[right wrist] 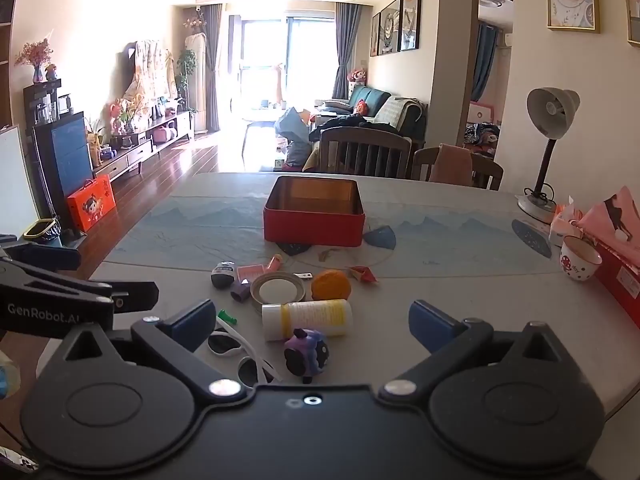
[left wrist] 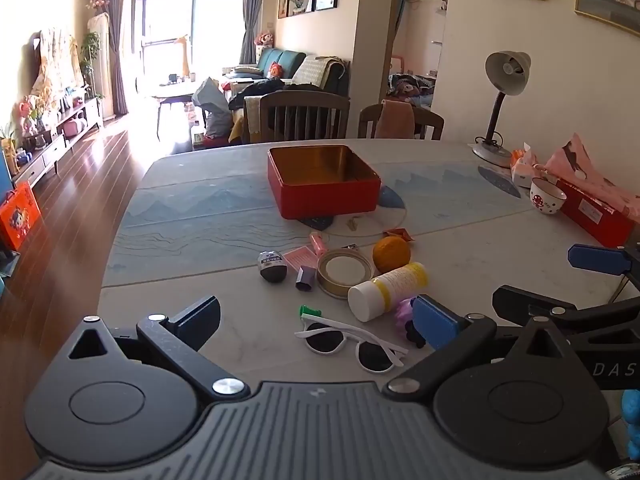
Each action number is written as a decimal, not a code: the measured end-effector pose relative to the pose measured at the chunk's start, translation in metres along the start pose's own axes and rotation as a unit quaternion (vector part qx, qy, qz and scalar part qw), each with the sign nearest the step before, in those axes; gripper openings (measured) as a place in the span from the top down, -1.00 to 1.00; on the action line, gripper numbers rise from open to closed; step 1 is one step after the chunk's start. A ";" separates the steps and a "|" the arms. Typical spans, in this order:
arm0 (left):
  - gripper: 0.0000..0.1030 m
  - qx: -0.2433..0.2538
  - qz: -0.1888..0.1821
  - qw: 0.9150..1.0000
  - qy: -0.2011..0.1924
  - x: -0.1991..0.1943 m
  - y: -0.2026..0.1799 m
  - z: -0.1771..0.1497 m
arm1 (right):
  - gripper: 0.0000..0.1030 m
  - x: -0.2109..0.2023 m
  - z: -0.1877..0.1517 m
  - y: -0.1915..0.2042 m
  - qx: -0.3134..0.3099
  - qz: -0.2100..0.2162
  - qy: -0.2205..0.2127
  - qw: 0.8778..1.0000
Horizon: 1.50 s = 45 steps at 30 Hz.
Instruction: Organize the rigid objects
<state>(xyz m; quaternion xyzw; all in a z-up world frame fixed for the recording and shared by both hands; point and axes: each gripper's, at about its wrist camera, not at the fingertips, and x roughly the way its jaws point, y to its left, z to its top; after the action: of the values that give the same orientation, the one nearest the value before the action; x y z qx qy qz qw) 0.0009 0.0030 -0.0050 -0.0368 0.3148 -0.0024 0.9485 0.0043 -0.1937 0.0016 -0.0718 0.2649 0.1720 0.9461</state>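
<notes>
"GenRobot.AI" lettering on left gripper [right wrist: 60,280]

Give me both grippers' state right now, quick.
Left gripper: open, holding nothing, above the sunglasses.
Right gripper: open, holding nothing, above the purple toy.

Desk lamp [right wrist: 550,136] stands at bench [right wrist: 460,292] far right edge. Spotted cup [right wrist: 579,259] sits near it. Two wooden chairs [right wrist: 364,152] stand behind bench.
</notes>
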 end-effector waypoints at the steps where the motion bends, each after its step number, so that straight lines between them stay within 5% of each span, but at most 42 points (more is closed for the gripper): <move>1: -1.00 0.000 0.000 1.000 0.001 0.001 0.000 0.000 | -1.00 0.001 0.000 -0.001 0.001 0.000 0.001 1.000; 34: -1.00 -0.024 -0.011 0.999 0.018 0.013 0.003 0.005 | -0.97 0.007 0.001 -0.005 0.004 0.010 0.004 1.000; 45: -1.00 -0.055 -0.003 0.998 0.042 0.048 0.011 0.009 | -0.77 0.039 -0.001 -0.028 -0.001 0.008 0.034 0.999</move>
<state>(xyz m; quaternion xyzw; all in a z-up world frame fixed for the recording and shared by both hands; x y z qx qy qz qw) 0.0441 0.0137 -0.0273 -0.0894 0.3539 0.0105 0.9309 0.0454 -0.2084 -0.0189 -0.0766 0.2969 0.1778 0.9351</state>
